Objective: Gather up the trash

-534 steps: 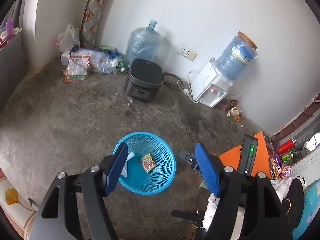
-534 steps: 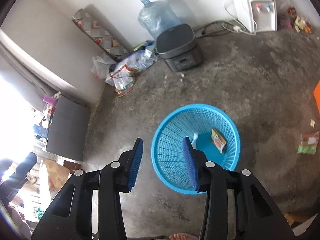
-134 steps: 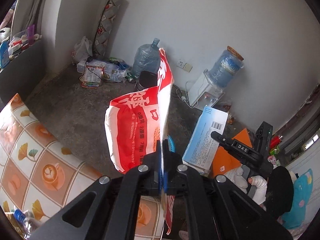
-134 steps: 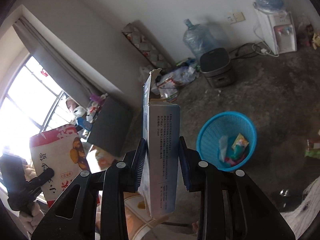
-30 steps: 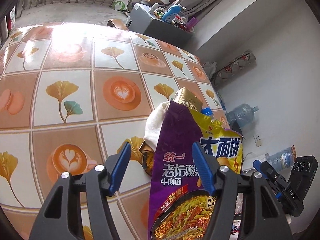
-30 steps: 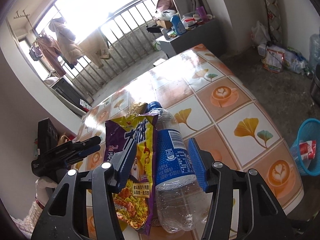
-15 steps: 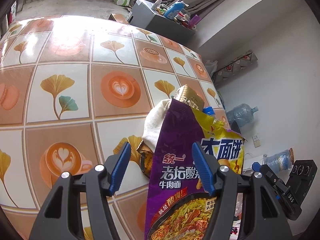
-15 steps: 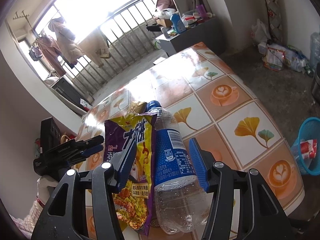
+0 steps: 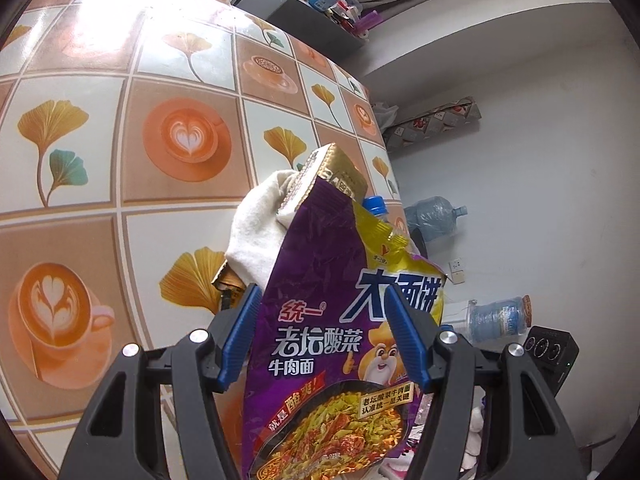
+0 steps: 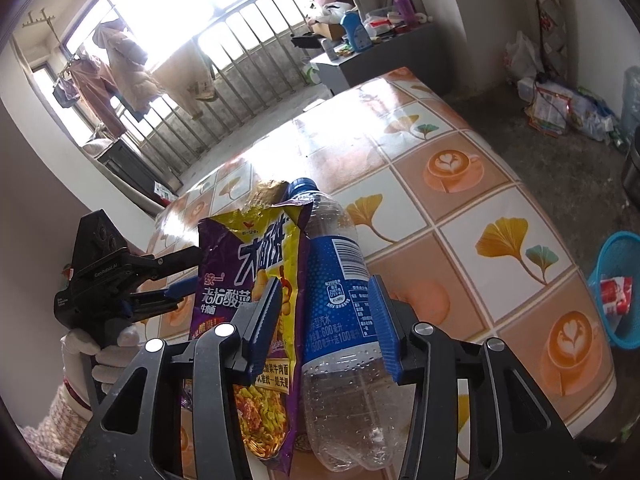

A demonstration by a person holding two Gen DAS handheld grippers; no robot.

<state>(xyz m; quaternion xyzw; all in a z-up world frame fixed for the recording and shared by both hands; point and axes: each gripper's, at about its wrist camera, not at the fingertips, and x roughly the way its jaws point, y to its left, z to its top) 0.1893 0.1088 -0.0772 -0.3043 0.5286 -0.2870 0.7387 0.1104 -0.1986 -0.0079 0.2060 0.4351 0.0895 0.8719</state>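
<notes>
Left wrist view: left gripper (image 9: pixel 324 334) jaws spread wide around noodle packet (image 9: pixel 332 320), unclamped, aligning a grasp | right gripper (image 10: pixel 324 320) jaws open astride plastic bottle (image 10: pixel 340 280) on desk (image 10: pixel 460 208) | blue basket (image 10: pixel 618 288) waits on floor.

The left gripper (image 9: pixel 326 336) stood spread around a purple instant-noodle packet (image 9: pixel 332 320) lying on the tiled tablecloth (image 9: pixel 120 128). A white cloth (image 9: pixel 260 228) and a gold wrapper (image 9: pixel 332 168) lay behind it, a blue bottle cap (image 9: pixel 375 204) peeking past.
</notes>
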